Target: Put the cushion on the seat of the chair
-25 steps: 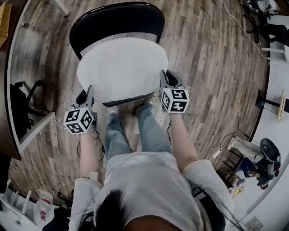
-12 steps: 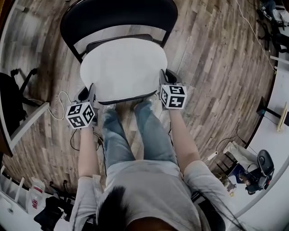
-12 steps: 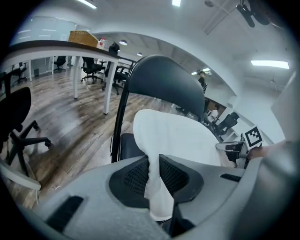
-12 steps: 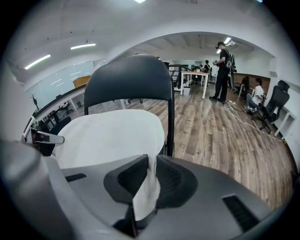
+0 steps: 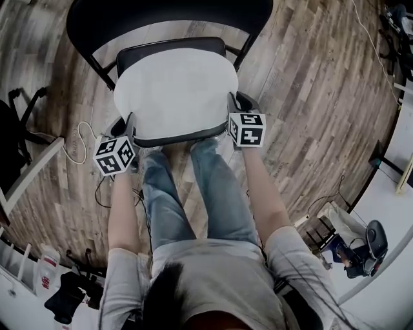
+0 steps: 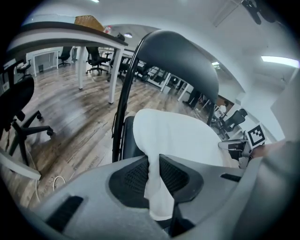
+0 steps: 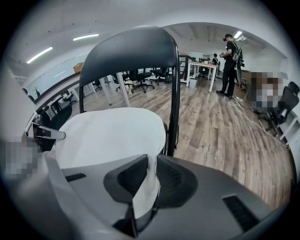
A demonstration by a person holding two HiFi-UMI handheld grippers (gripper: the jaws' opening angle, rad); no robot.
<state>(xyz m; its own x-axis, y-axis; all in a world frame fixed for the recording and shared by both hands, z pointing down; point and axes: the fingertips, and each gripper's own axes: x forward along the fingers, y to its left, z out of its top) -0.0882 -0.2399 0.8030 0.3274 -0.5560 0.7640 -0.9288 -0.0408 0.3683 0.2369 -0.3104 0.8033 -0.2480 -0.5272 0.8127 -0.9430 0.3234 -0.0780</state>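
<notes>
A white round cushion lies spread over the black seat of a chair, whose dark curved backrest stands behind it. My left gripper is shut on the cushion's left front edge, pinched between its pads. My right gripper is shut on the right front edge in the same way. In the left gripper view the cushion covers the seat below the backrest. In the right gripper view the cushion lies level in front of the backrest.
Wood plank floor surrounds the chair. A white desk edge and a cable lie at the left, a black office chair beyond. My legs stand just before the seat. People stand far off.
Both grippers have sunk with the cushion, which now lies down on the seat; the chair's backrest has moved up in the head view.
</notes>
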